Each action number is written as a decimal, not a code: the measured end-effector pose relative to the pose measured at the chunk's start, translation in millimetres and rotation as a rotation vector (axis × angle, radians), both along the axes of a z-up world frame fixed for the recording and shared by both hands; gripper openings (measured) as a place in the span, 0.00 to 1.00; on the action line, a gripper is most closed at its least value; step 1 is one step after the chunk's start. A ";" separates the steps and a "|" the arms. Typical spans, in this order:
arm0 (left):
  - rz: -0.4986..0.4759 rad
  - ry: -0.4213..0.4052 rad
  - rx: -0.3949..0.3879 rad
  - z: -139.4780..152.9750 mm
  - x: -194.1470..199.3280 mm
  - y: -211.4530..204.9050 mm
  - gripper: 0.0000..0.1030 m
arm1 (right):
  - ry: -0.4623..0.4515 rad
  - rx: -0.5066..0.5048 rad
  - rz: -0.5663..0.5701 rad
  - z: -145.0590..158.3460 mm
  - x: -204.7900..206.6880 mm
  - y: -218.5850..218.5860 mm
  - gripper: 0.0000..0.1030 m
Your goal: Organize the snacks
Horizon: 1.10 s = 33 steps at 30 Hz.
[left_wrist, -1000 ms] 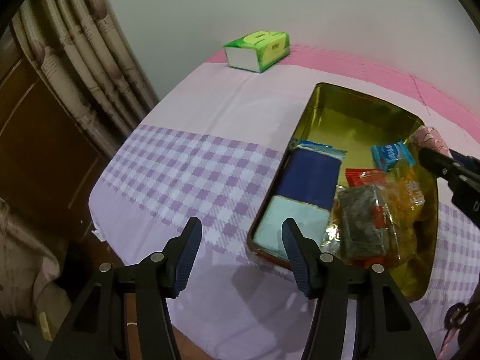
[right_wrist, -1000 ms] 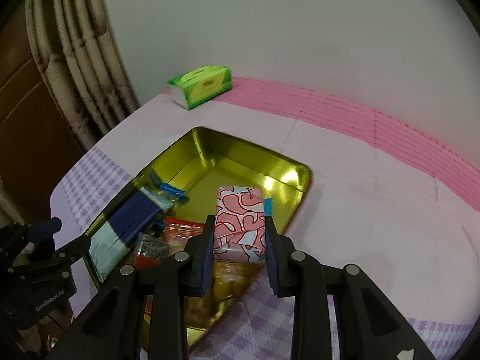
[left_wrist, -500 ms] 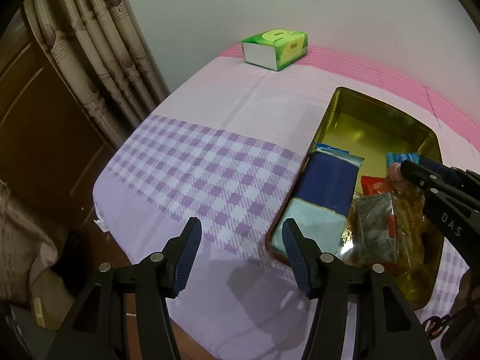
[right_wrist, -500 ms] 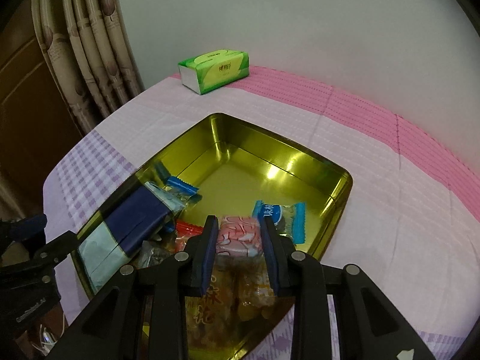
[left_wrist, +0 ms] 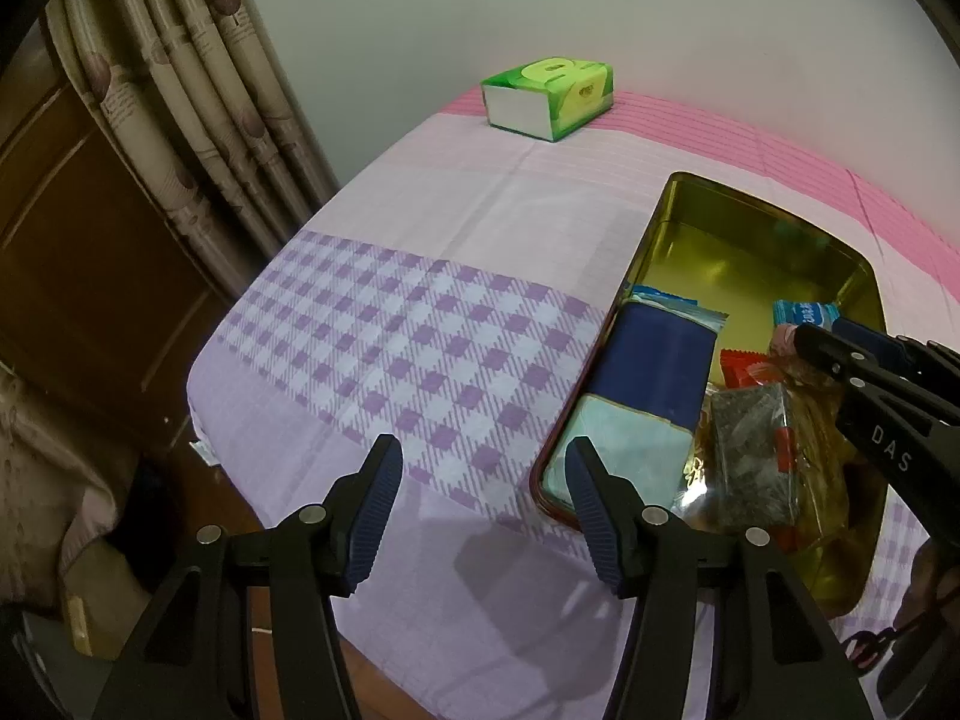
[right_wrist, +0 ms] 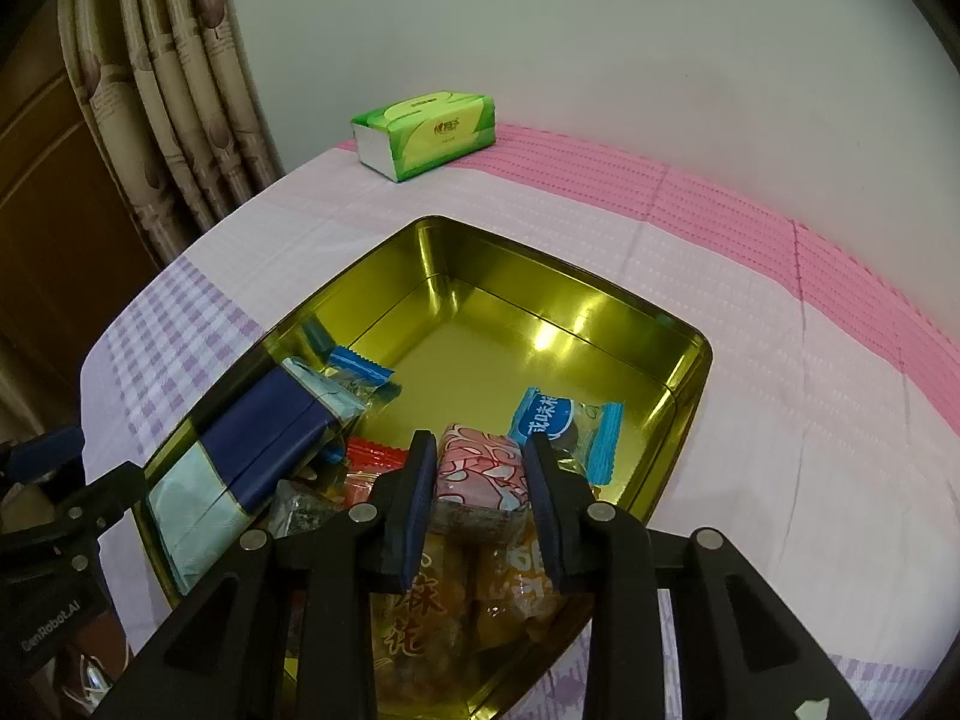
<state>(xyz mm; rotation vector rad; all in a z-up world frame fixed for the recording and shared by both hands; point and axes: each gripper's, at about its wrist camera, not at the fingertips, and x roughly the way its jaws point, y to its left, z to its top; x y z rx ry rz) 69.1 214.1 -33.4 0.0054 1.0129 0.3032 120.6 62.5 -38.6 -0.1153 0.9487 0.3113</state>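
Observation:
A gold tin (right_wrist: 690, 372) (left_wrist: 660, 228) on the table holds several snacks: a blue and pale green box (right_wrist: 252, 438) (left_wrist: 648, 372), a blue wrapped snack (right_wrist: 564, 420), a red packet (right_wrist: 375, 456), a dark packet (left_wrist: 750, 456) and an orange bag (right_wrist: 420, 606). My right gripper (right_wrist: 480, 480) is shut on a pink patterned snack box (right_wrist: 477, 471), low inside the tin over the orange bag. In the left wrist view the right gripper (left_wrist: 840, 348) shows at the right edge. My left gripper (left_wrist: 480, 498) is open and empty above the checked cloth, beside the tin's near left corner.
A green tissue box (left_wrist: 549, 96) (right_wrist: 426, 132) stands at the back near the wall. Curtains (left_wrist: 198, 102) and a wooden door (left_wrist: 72, 264) are to the left. The table's left edge (left_wrist: 204, 372) drops off near my left gripper.
My right gripper carried the pink snack box forward and down into the tin. The left gripper drew back and to the left, staying open.

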 end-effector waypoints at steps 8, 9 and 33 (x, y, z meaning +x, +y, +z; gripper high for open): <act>-0.011 0.002 0.000 0.4 -0.4 -2.5 0.57 | -0.008 0.024 -0.014 9.3 -8.4 -1.8 0.49; -0.014 0.003 -0.003 0.4 -0.7 -2.3 0.57 | -0.016 0.035 -0.019 13.4 -11.5 -2.8 0.57; -0.112 0.020 0.026 2.3 -3.8 -17.5 0.57 | 0.035 0.012 -0.166 23.4 -83.9 -36.7 0.99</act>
